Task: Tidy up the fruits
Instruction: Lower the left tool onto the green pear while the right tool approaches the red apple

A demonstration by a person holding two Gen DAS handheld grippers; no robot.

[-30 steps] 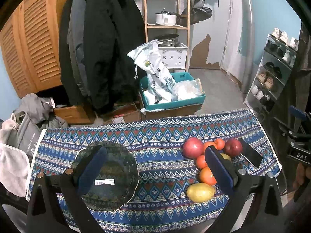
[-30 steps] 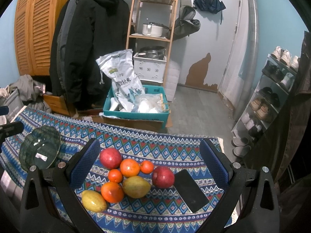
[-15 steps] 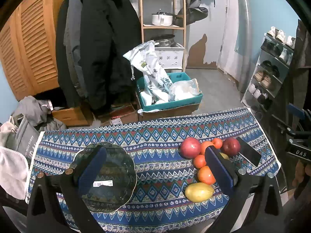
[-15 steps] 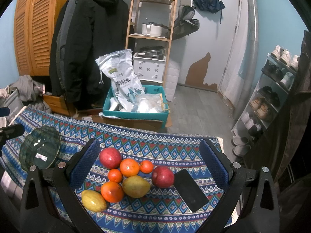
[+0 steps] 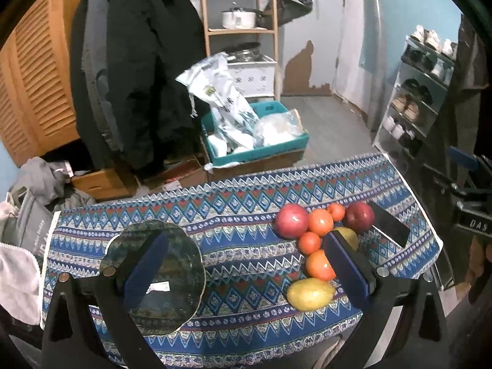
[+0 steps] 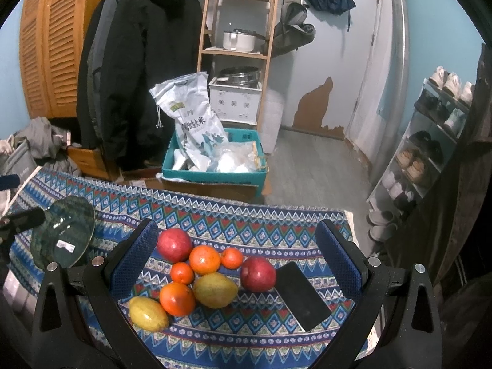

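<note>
A cluster of fruit lies on the patterned tablecloth (image 6: 233, 224): two red apples (image 6: 174, 244) (image 6: 257, 273), several oranges (image 6: 204, 259), a yellow-green mango (image 6: 215, 289) and a yellow lemon (image 6: 147, 313). A dark green glass plate (image 5: 153, 276) sits at the table's left. My left gripper (image 5: 243, 264) hangs open above the table between the plate and the fruit (image 5: 310, 293). My right gripper (image 6: 235, 246) is open over the fruit cluster, with nothing between its fingers.
A black phone (image 6: 301, 295) lies right of the fruit near the table's right edge. Beyond the table stand a teal crate (image 6: 215, 178) with a rice bag, a wooden shelf (image 6: 240, 49), hanging coats (image 6: 138, 70) and a shoe rack (image 6: 430, 141).
The left gripper's view has shifted left, so the plate and fruit sit slightly further right and higher in its frame. The right gripper and the fruit have barely moved.
</note>
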